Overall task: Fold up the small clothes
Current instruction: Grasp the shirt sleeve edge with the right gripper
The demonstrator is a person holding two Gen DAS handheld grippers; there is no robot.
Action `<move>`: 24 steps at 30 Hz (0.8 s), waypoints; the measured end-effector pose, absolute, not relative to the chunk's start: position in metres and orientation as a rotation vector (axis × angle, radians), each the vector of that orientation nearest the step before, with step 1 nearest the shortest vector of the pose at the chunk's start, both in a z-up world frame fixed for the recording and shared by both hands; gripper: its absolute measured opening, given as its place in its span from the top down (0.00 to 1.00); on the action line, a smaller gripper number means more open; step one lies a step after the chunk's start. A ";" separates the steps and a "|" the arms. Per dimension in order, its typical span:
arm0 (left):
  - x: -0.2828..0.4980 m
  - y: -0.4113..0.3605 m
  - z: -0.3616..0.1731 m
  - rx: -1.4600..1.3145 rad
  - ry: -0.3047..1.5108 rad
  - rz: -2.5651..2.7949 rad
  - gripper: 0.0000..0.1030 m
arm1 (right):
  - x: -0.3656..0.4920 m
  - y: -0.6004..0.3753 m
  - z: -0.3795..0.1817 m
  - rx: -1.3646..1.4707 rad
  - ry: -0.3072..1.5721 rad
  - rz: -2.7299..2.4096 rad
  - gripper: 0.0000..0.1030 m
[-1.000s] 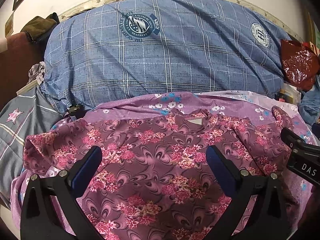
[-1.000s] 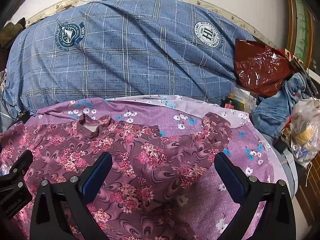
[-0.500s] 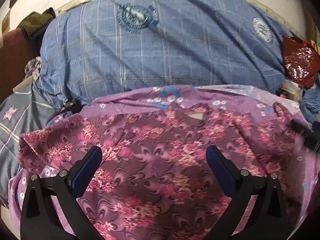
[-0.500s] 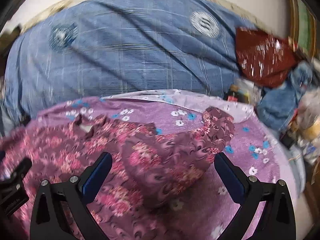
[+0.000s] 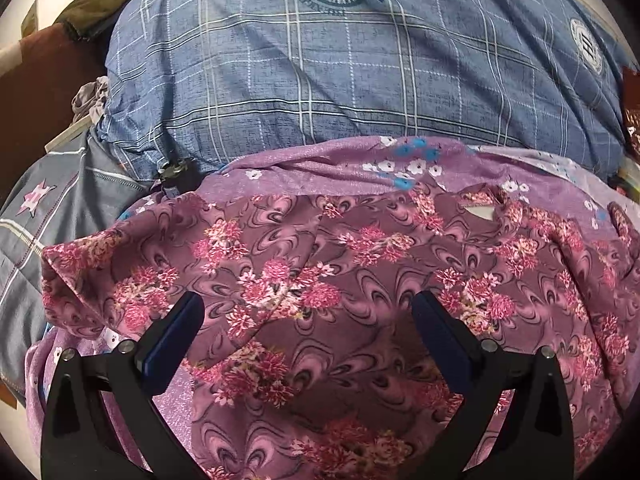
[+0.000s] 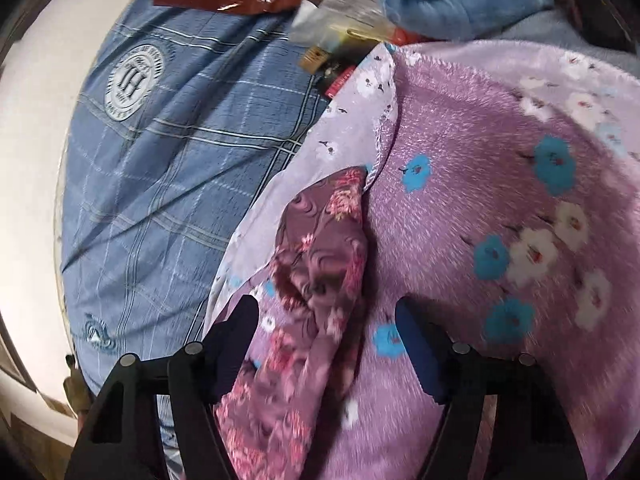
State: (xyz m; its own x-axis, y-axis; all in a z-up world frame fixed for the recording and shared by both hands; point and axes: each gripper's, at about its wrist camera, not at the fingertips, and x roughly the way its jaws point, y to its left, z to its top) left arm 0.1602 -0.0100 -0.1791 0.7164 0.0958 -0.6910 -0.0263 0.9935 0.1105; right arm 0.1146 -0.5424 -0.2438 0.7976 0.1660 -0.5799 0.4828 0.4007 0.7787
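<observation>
While the right gripper (image 6: 326, 322) closes around the floral garment's (image 6: 320, 264) sleeve, crest lettering stays unreadable.

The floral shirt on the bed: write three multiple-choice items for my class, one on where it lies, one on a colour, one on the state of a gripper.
1. What does the floral shirt lie on?
A. a purple flowered blanket
B. a bare wooden floor
C. a white towel

2. What colour is the big checked quilt behind it?
A. green
B. blue
C. yellow

3. How does the left gripper stand?
A. shut on a sock
B. clamped on the quilt
C. jaws apart above the shirt

Answers:
1 A, the purple flowered blanket shows around the shirt's edges.
2 B, blue cloth with pale lines.
3 C, both fingers stand wide, with only flat shirt cloth between them.
</observation>
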 end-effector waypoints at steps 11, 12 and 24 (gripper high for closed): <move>0.165 0.009 -0.173 0.056 0.766 0.117 0.00 | 0.134 -0.507 -0.207 1.061 0.566 -0.175 0.95; 0.165 0.016 -0.170 0.040 0.758 0.129 0.00 | 0.132 -0.496 -0.191 1.044 0.532 -0.130 0.95; 0.157 0.114 -0.157 -0.102 0.715 0.310 0.00 | 0.177 -0.235 -0.124 0.655 0.605 0.353 0.92</move>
